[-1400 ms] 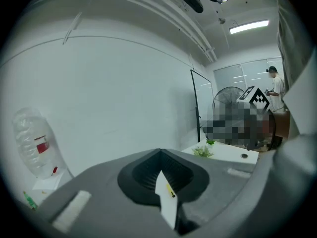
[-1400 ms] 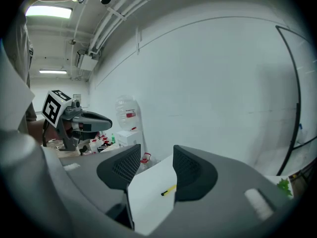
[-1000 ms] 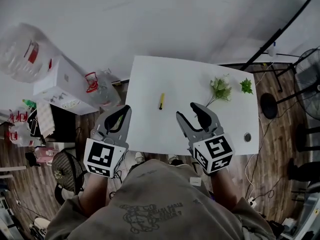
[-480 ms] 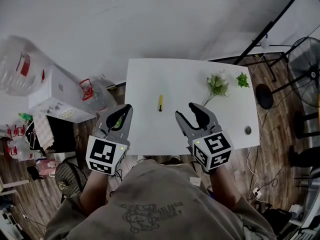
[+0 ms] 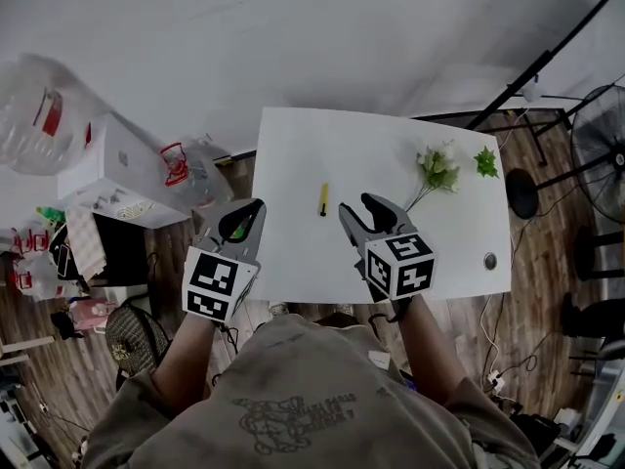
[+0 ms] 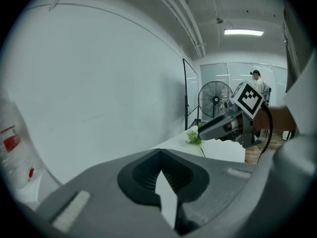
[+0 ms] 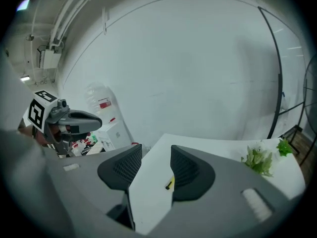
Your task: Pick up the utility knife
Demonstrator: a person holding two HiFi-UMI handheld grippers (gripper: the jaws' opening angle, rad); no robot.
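Note:
The utility knife [image 5: 323,198] is a slim yellow and black stick lying on the white table [image 5: 293,145], a little left of its middle. In the right gripper view the knife [image 7: 170,184] shows on the table beyond the gap of my right gripper [image 7: 154,150]. My right gripper [image 5: 358,206] hangs over the table's near part, just right of the knife and short of it. It is open, its jaws have just been closing a little, and nothing is between them. My left gripper [image 5: 252,208] is at the table's near left edge, shut, tips together [image 6: 161,151], holding nothing.
Artificial flowers [image 5: 437,167] and a green sprig [image 5: 485,162] lie at the table's right. A small round thing [image 5: 490,260] sits near its front right corner. A white box [image 5: 117,169], a water jug [image 5: 39,106] and clutter stand left; a fan [image 5: 598,145] right.
Both grippers have sunk and moved forward toward the table. The right one has rolled and now stands closer to the knife, with its jaws slightly narrower.

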